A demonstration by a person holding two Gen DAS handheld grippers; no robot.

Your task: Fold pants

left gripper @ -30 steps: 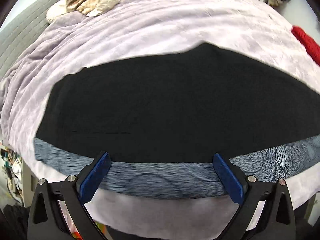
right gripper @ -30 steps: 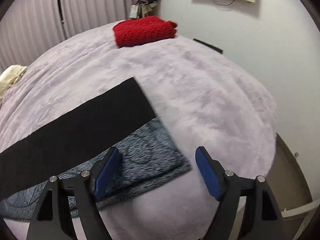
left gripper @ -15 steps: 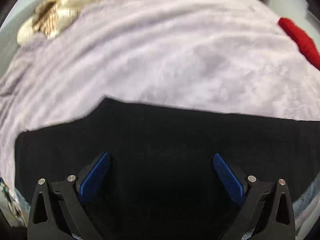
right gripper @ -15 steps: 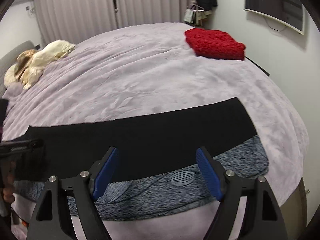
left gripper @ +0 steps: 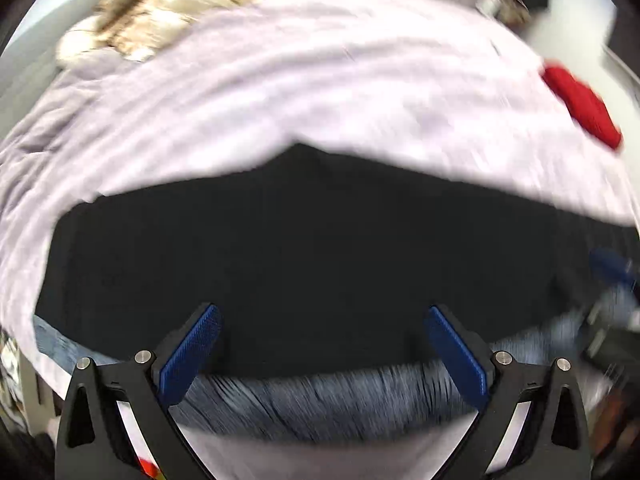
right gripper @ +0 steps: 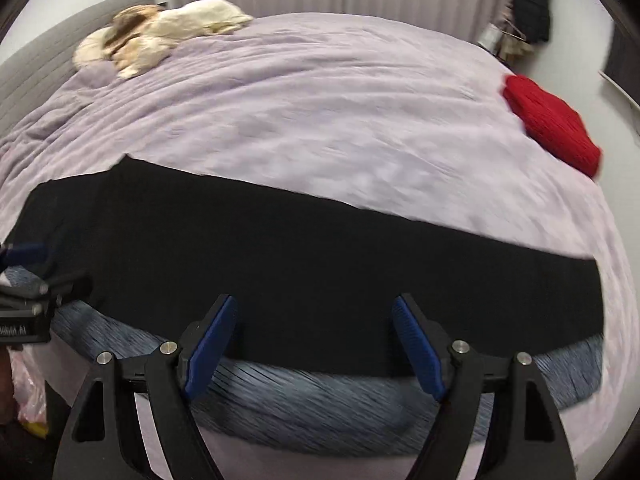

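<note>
Black pants (left gripper: 312, 240) lie flat and long across the lilac bed cover, also in the right wrist view (right gripper: 312, 264). They rest partly on a grey-blue patterned cloth (left gripper: 328, 404) whose strip shows along the near edge (right gripper: 320, 408). My left gripper (left gripper: 320, 344) is open and empty above the pants' near edge. My right gripper (right gripper: 316, 340) is open and empty over the near edge too. The left gripper shows at the left rim of the right wrist view (right gripper: 24, 280); the right one blurs at the right rim of the left wrist view (left gripper: 612, 280).
The lilac cover (right gripper: 340, 120) spreads over the whole bed. A folded red knit (right gripper: 552, 128) lies at the far right, also in the left wrist view (left gripper: 580, 104). A cream bundle (right gripper: 160, 36) lies by the grey headboard (right gripper: 48, 48). Curtains and a wall stand behind.
Both views have swung. The left gripper drew back toward the near edge, so the grey-blue strip shows again. The right gripper turned left and moved in over the pants' middle.
</note>
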